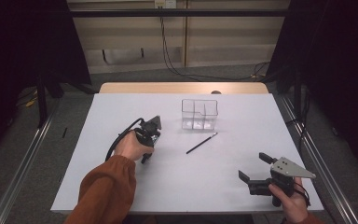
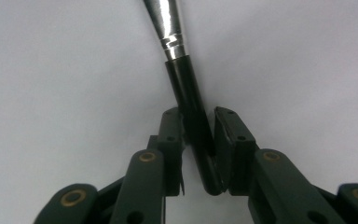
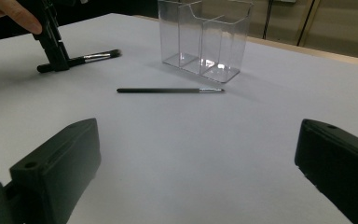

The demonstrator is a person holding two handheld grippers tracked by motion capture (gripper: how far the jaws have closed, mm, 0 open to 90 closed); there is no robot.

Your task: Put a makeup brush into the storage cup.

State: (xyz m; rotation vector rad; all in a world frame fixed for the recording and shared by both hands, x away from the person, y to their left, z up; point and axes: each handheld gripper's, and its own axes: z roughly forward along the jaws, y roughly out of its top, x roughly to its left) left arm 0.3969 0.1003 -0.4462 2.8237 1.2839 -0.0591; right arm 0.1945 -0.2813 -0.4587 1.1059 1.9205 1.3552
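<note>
My left gripper (image 2: 199, 140) pinches the makeup brush (image 2: 186, 93) handle flat on the desk (image 1: 121, 116), nine o'clock of the thin brush (image 1: 201, 143). Right gripper (image 1: 254, 170) waits wide. Next I lift toward the clear holder (image 1: 199, 113).

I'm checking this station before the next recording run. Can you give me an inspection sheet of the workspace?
Surface: white table, flat, no spills seen.
Job's things: thick brush lying on the table, handle between the left fingers; thin brush lying loose; clear divided holder upright, empty.
Clutter: nothing seen.
Grippers: left gripper down at the table, fingers on the thick brush handle; right gripper open, holding nothing.
Cables: black cable trails from the left gripper; more hang at the back wall.
Surroundings: grey floor, dark curtains at both sides.
</note>
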